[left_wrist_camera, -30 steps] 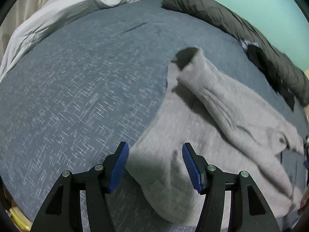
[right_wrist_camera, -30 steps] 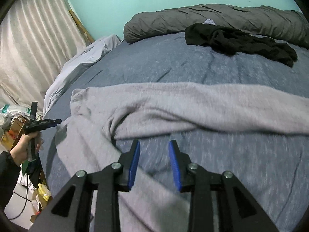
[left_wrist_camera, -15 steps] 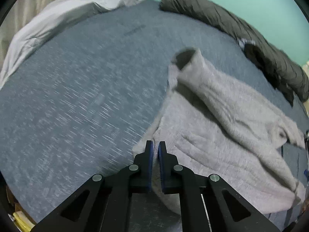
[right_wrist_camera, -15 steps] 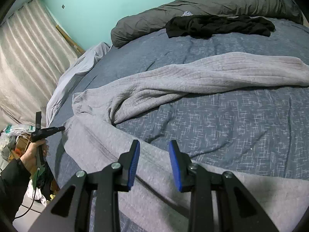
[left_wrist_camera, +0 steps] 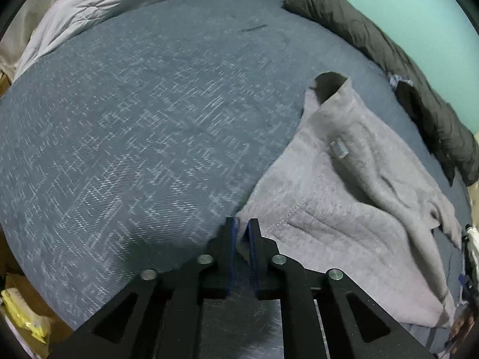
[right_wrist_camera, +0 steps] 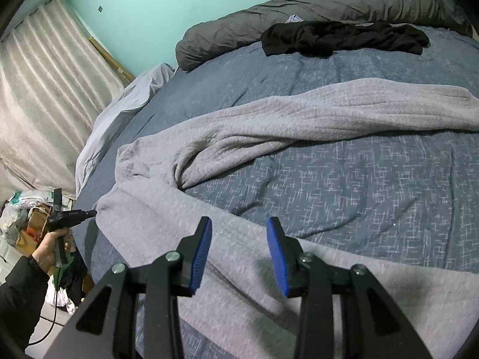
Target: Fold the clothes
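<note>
A grey knit sweater [left_wrist_camera: 344,209] lies spread on the blue patterned bed cover [left_wrist_camera: 134,134], one sleeve folded across its body. My left gripper [left_wrist_camera: 242,224] pinches the sweater's near hem corner; its jaws stand a narrow gap apart and are opening slightly, with fabric between the pads. In the right wrist view the left gripper [right_wrist_camera: 89,213] sits at the sweater's [right_wrist_camera: 299,119] left corner, held by a person's hand [right_wrist_camera: 54,245]. My right gripper [right_wrist_camera: 238,224] hovers over the hem with blue pads apart, opening. Fabric lies under it, not pinched.
A black garment [right_wrist_camera: 344,37] lies at the far side against a rolled dark grey duvet [right_wrist_camera: 329,9]. A light grey sheet [left_wrist_camera: 104,3] drapes the far left edge. A curtain [right_wrist_camera: 39,89] and floor clutter [right_wrist_camera: 24,209] stand beyond the bed's left edge.
My left gripper went from wide open to closed on the hem corner, then shifted sideways, drawing the hem along. My right gripper swung across the sweater and its jaws widened a little.
</note>
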Available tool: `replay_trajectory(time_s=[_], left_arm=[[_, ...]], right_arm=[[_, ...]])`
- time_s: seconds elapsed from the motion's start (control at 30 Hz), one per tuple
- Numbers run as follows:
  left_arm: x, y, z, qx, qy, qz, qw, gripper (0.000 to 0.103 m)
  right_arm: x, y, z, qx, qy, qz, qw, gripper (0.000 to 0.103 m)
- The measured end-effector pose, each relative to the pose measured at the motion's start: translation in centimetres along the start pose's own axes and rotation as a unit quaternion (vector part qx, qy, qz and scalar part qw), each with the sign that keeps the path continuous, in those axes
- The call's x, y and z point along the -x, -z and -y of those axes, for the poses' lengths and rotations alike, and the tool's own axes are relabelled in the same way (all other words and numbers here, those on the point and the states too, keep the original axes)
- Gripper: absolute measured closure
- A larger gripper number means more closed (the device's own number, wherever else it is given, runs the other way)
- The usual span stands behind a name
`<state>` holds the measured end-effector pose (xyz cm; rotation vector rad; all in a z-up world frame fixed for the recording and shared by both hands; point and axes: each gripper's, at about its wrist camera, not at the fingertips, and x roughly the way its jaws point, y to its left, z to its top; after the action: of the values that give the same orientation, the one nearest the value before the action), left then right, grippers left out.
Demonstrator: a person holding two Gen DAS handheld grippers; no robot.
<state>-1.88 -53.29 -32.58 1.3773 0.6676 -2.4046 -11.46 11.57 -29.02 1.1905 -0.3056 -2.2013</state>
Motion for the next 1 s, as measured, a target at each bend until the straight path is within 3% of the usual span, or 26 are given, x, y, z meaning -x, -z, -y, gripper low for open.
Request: replay_trajectory(time_s=[0.03, 0.27, 0.53, 0.67, 0.7, 0.8, 0.83, 0.9, 1.0], left_arm=[[0.4, 0.0, 0.2, 0.004, 0.0, 0.006, 1.0, 0.069], [2.1, 1.0, 3.0, 0.011, 0.023, 0.028, 0.9993, 0.044], [-1.5, 0.0, 4.5, 0.075, 0.052, 0.004, 0.9958, 0.043], [-2.9, -0.9, 5.8, 0.077, 0.063, -0.003, 0.995, 0.043], [-3.4, -1.0, 5.8, 0.08, 0.063, -0.009, 0.9947, 0.045], [-4.8, -1.2, 5.5, 0.09, 0.056, -0.021, 0.9942, 0.082], [-4.9, -1.1, 5.5, 0.088, 0.056, -0.022, 0.9943, 0.09], [-4.8, -0.8, 5.4, 0.084, 0.06, -0.02, 0.9945, 0.098], [-3.4, -0.3, 5.3, 0.074, 0.063, -0.006, 0.9953, 0.099]], right_arm=[[0.1, 0.0, 0.0, 0.001, 0.001, 0.0, 1.0, 0.065], [0.6, 0.2, 0.0, -0.005, 0.0, 0.004, 1.0, 0.065], [1.0, 0.5, -0.6, 0.0, -0.006, 0.002, 1.0, 0.065], [1.3, 0.6, -0.3, -0.001, -0.002, 0.004, 1.0, 0.065], [1.3, 0.6, -0.1, -0.005, -0.001, 0.004, 1.0, 0.065], [1.3, 0.7, 0.3, -0.014, 0.0, 0.003, 1.0, 0.065], [1.3, 0.8, 0.3, -0.014, 0.0, 0.002, 1.0, 0.065], [1.2, 1.0, 0.3, -0.011, 0.0, 0.001, 1.0, 0.065], [1.2, 1.1, 0.3, -0.011, 0.0, -0.001, 1.0, 0.065]])
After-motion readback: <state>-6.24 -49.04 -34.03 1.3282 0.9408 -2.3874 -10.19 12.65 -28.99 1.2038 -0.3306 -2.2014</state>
